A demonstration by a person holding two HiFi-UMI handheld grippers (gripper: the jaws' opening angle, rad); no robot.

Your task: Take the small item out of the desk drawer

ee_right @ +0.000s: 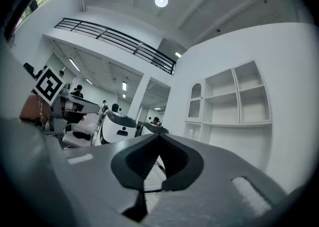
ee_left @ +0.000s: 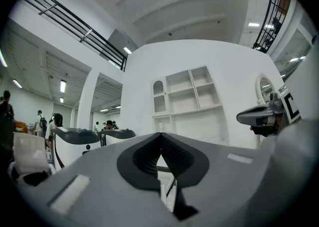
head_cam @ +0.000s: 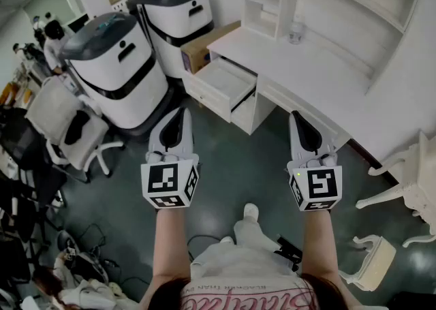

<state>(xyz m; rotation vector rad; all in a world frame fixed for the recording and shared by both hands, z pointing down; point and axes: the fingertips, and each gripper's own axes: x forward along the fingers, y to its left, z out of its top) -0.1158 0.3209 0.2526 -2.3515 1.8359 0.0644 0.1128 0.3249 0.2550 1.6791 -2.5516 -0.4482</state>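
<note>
The white desk (head_cam: 320,73) stands ahead of me, its drawer (head_cam: 228,86) pulled open toward the floor. The drawer's inside looks plain white and I cannot make out any small item in it. My left gripper (head_cam: 179,112) is held in the air short of the drawer, jaws shut and empty. My right gripper (head_cam: 298,116) hangs level with it to the right, near the desk's front edge, also shut and empty. In the left gripper view the left gripper (ee_left: 160,138) has its pads meeting, and in the right gripper view the right gripper (ee_right: 159,138) does too.
Two big white-and-grey machines (head_cam: 117,70) (head_cam: 176,14) stand left of the desk, with a cardboard box (head_cam: 206,46) between them and it. Office chairs (head_cam: 65,128) crowd the left. A white chair (head_cam: 409,179) and stool (head_cam: 371,261) are at the right. A small glass (head_cam: 295,33) sits on the desk.
</note>
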